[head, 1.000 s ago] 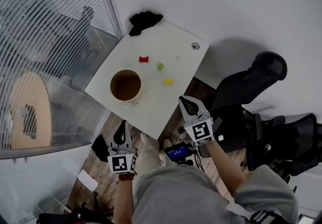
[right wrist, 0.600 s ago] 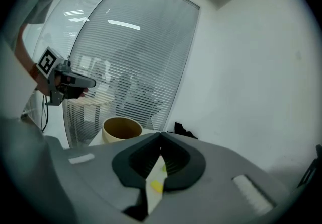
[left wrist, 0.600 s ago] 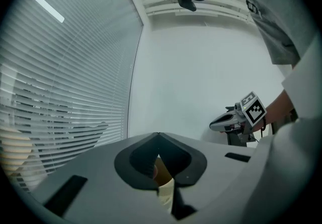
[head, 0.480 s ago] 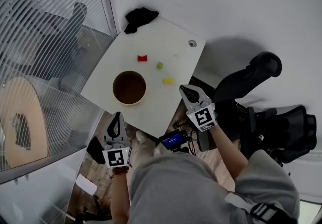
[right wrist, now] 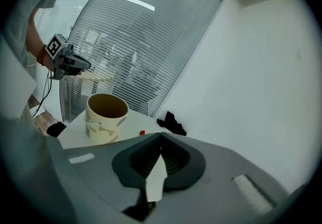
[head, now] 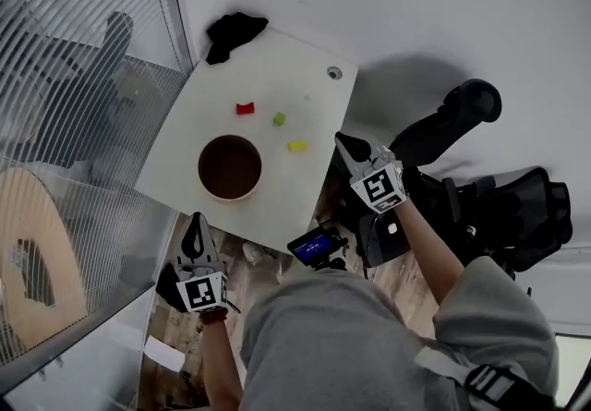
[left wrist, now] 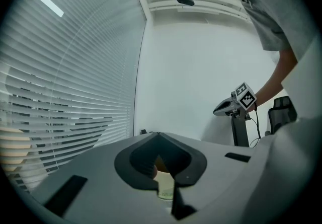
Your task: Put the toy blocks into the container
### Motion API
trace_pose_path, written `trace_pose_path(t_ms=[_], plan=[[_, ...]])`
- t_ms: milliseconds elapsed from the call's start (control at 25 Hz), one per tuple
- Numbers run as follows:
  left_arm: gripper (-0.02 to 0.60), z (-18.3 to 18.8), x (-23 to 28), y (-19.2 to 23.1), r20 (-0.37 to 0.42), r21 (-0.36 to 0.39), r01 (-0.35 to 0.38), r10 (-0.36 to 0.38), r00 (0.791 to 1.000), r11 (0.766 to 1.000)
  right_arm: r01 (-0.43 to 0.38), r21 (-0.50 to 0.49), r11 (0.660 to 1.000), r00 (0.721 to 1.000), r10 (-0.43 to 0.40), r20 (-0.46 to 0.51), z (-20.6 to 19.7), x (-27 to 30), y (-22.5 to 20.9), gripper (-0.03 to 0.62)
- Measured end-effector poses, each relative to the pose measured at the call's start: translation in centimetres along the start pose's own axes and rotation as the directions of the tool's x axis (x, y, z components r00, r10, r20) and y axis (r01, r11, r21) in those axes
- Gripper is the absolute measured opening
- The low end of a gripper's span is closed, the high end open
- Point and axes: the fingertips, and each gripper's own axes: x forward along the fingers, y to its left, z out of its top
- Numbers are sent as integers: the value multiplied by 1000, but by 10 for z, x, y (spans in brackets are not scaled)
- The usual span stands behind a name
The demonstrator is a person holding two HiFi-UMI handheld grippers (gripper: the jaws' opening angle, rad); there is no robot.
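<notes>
On the white table (head: 305,58) stands a round cream container (head: 229,167), open at the top. Three small blocks lie beyond it: red (head: 245,108), green (head: 279,119) and yellow (head: 296,146). My right gripper (head: 343,141) hovers at the table's right edge, just right of the yellow block, shut and empty. My left gripper (head: 196,224) is shut and empty below the table's near edge, short of the container. In the right gripper view the container (right wrist: 105,117) and red block (right wrist: 142,133) show beyond the shut jaws (right wrist: 161,135). The left gripper view shows its jaws (left wrist: 158,135) closed.
A black cloth (head: 231,32) lies at the table's far corner and a small round object (head: 333,73) near the far right edge. Black office chairs (head: 462,118) stand to the right. A device with a blue screen (head: 314,243) sits below the table. Glass with blinds (head: 74,77) runs along the left.
My right gripper has moved forward along the table's right edge, closer to the yellow block. My left gripper has dropped back toward the near left. The view has shifted.
</notes>
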Motion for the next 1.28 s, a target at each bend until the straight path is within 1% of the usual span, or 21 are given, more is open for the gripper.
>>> trace_pose_path(t_ms=[200, 440, 480, 560, 680, 760, 840, 920, 960, 1000, 1040, 1120, 1200, 1280], plan=[[8, 2, 10, 3, 14, 16, -21, 21, 1000, 1000, -50, -3, 999, 999, 50, 5, -23, 20, -1, 12], [8, 1, 14, 3, -11, 16, -50, 50, 999, 999, -161, -40, 986, 987, 161, -13, -57, 49, 11, 12], [8, 0, 13, 6, -17, 12, -62, 63, 998, 998, -184, -44, 982, 983, 183, -18, -62, 53, 15, 12], [8, -5, 12, 14, -26, -19, -110, 110, 994, 994, -230, -52, 972, 973, 229, -33, -73, 62, 22, 12], [8, -11, 12, 23, -38, -65, -187, 185, 982, 980, -286, -61, 956, 957, 282, -63, -92, 75, 31, 12], [8, -15, 13, 24, -47, -76, -204, 201, 979, 976, -323, -70, 944, 945, 316, -86, -104, 84, 38, 12], [8, -17, 15, 22, -54, -73, -201, 198, 979, 977, -366, -85, 927, 927, 356, -114, -117, 92, 47, 12], [8, -19, 14, 20, -57, -74, -203, 199, 978, 976, -421, -109, 901, 903, 404, -145, -129, 98, 55, 14], [8, -19, 14, 20, -59, -77, -207, 203, 977, 975, -455, -126, 882, 886, 434, -164, -136, 100, 61, 17], [8, -19, 13, 21, -62, -80, -214, 210, 976, 974, -493, -147, 858, 865, 465, -188, -143, 103, 68, 40], [8, -20, 11, 21, -65, -83, -223, 218, 974, 971, -529, -171, 832, 844, 493, -213, -149, 104, 74, 48], [8, -22, 10, 21, -70, -80, -232, 227, 971, 969, -578, -212, 788, 811, 527, -254, -161, 108, 83, 48], [8, -23, 10, 19, -72, -77, -230, 224, 972, 970, -602, -227, 766, 793, 541, -278, -167, 112, 87, 48], [8, -22, 10, 19, -77, -74, -223, 217, 973, 972, -615, -226, 755, 782, 549, -295, -171, 118, 87, 52]])
